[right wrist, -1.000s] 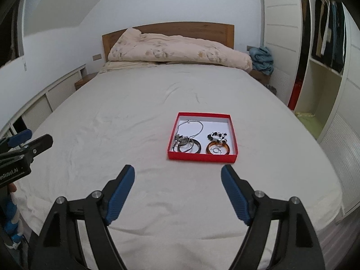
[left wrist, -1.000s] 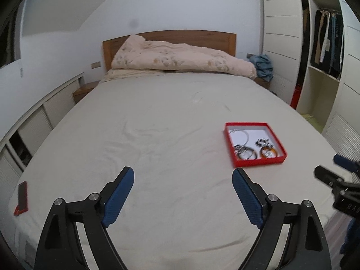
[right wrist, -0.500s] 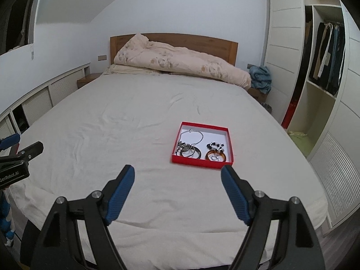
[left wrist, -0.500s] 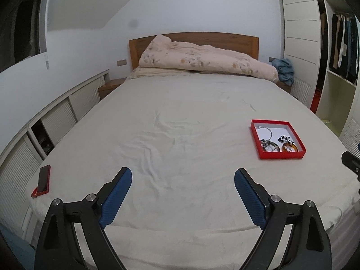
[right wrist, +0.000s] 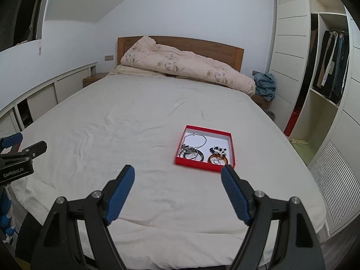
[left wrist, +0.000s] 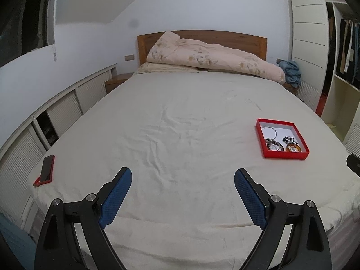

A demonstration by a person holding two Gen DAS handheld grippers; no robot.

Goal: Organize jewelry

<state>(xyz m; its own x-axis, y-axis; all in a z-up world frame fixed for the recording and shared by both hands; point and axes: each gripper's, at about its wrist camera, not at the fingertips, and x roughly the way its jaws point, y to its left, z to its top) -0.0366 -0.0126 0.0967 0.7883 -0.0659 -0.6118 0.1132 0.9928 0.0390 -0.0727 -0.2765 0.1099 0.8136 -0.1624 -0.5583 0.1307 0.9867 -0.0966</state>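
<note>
From the left tool (left wrist: 182, 177), spread wide and empty, the red tray (left wrist: 285, 154) sits ahead and well off to its right on the bed (left wrist: 180, 135).

From the right tool (right wrist: 177, 176), also spread and empty, the tray (right wrist: 203, 165) lies just ahead. Its chain (right wrist: 198, 140) looks limp and light; the bangle (right wrist: 217, 158) looks stiff, slippery, best pinched across its rim.

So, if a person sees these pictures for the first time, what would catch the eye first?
Most likely the red tray on the pale bed sheet, holding a tangle of jewelry: bangles, a chain and dark beads. Next, the two open grippers, right gripper and left gripper, with blue pads, both empty. A phone in a red case lies near the bed's left edge.
</note>
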